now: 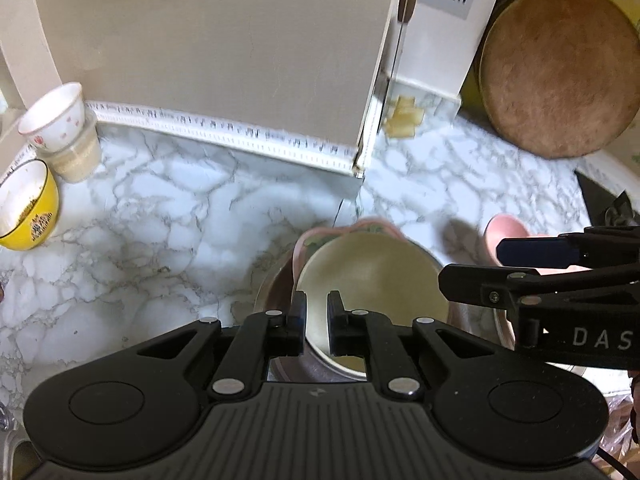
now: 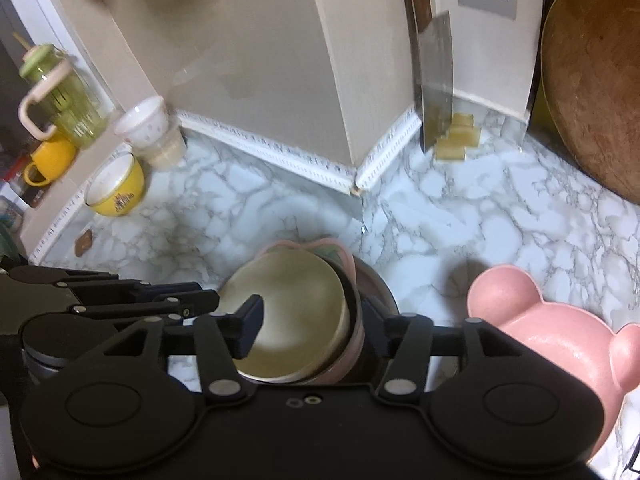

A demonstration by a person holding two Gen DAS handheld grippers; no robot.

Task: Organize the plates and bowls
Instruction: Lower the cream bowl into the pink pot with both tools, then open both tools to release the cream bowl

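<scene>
A stack of dishes stands on the marble counter: a pale cream bowl [image 1: 372,276] on top, a pink dish [image 1: 376,227] under it, and a dark metal bowl [image 1: 276,292] below. My left gripper [image 1: 317,310] is shut on the near rim of the cream bowl. In the right wrist view the cream bowl [image 2: 296,308] sits between my right gripper's [image 2: 310,326] wide-apart fingers, which are open. A pink bear-shaped plate [image 2: 556,324] lies to the right; it also shows in the left wrist view [image 1: 508,236].
A yellow bowl [image 2: 116,188] and a white cup on a plastic cup [image 2: 150,132] stand at the left by the wall. A green jug [image 2: 60,96] and yellow mug [image 2: 50,158] sit on a ledge. A cleaver [image 2: 436,84] and round wooden board [image 2: 596,76] lean at the back right.
</scene>
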